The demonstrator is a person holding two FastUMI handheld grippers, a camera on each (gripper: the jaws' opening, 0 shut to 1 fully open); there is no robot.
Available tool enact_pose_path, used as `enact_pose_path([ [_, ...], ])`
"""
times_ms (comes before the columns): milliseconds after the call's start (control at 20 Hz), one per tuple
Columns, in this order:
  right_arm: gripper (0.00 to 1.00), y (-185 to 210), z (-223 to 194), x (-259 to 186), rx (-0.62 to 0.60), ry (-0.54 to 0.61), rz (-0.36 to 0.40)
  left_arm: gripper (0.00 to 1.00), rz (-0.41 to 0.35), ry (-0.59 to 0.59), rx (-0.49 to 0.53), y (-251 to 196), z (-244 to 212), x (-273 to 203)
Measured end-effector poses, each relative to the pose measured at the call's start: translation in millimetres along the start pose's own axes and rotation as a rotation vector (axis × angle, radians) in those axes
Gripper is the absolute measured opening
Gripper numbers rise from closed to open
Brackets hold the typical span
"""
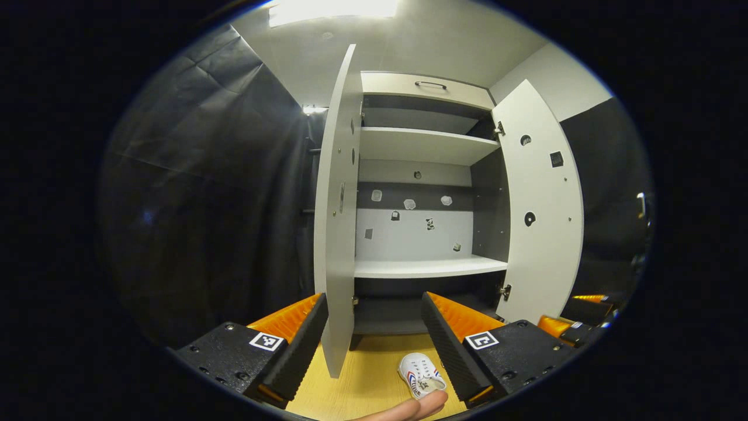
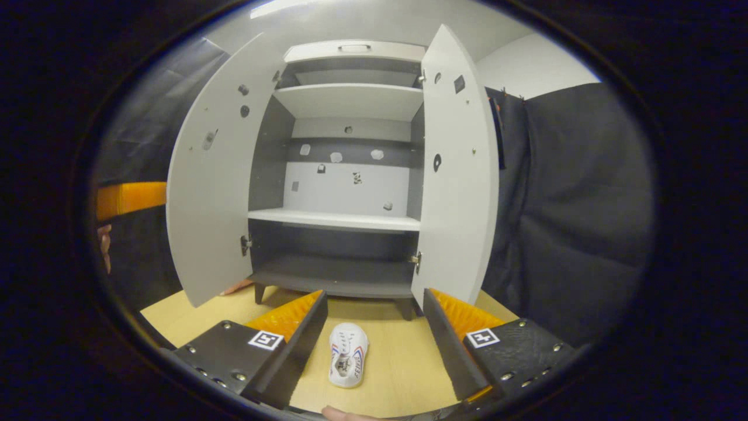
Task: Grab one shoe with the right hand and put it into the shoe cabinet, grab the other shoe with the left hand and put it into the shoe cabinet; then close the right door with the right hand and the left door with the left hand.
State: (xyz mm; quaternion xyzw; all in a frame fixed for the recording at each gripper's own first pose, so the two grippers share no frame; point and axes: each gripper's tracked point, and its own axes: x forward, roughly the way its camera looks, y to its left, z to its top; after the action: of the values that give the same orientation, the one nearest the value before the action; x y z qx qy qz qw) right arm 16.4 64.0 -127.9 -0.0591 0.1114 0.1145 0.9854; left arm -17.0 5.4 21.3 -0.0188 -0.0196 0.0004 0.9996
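Looking down the right gripper [image 2: 374, 345]: jaws spread wide, nothing between them but air, and the white sneaker [image 2: 347, 355] lies on the light wood floor [image 2: 403, 362] in the gap between the fingers, a little toward the left finger. Its long axis runs nearly along the gripper's forward axis, one end toward the shoe cabinet [image 2: 345, 222] and the other toward the camera, so the fingers would straddle it across its width; I judge this a straight-down approach with little or no wrist turn. In the left gripper view the left gripper [image 1: 374, 345] is also wide open and empty; a white sneaker [image 1: 421, 376] sits low in that view, just beside the inner face of its right finger, tilted off axis, with a fingertip [image 1: 409, 409] of the person close below it. Can't tell if that's the same shoe or the pair's second one. Right gripper looks better lined up, which matches the task order. Cabinet stands ahead, both doors swung open: left door [image 2: 213, 199], right door [image 2: 459, 175]; shelves bare, with the low bottom shelf [image 2: 333, 275] the nearest drop spot. Writing: the sneaker has red and blue side stripes and some print on the insole, too small to read. Small stickers on the cabinet's back panel are unreadable. Square black-and-white markers sit on the gripper bodies.
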Motion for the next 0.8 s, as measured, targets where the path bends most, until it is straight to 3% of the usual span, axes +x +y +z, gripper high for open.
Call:
enact_pose_path([
  [500,0.98,57.3,-150.2,63.5,0.044,0.305,0.133,0.97,0.018,-0.028,-0.006,9.9,-14.9,-11.0],
  [650,0.88,64.1,-183.6,75.2,0.019,0.376,0.134,0.97,0.020,0.009,-0.006,12.2,-32.7,-10.9],
  [800,0.88,73.3,-209.4,85.0,0.033,0.448,0.129,0.98,0.041,-0.026,0.016,17.0,-28.4,-9.0],
])
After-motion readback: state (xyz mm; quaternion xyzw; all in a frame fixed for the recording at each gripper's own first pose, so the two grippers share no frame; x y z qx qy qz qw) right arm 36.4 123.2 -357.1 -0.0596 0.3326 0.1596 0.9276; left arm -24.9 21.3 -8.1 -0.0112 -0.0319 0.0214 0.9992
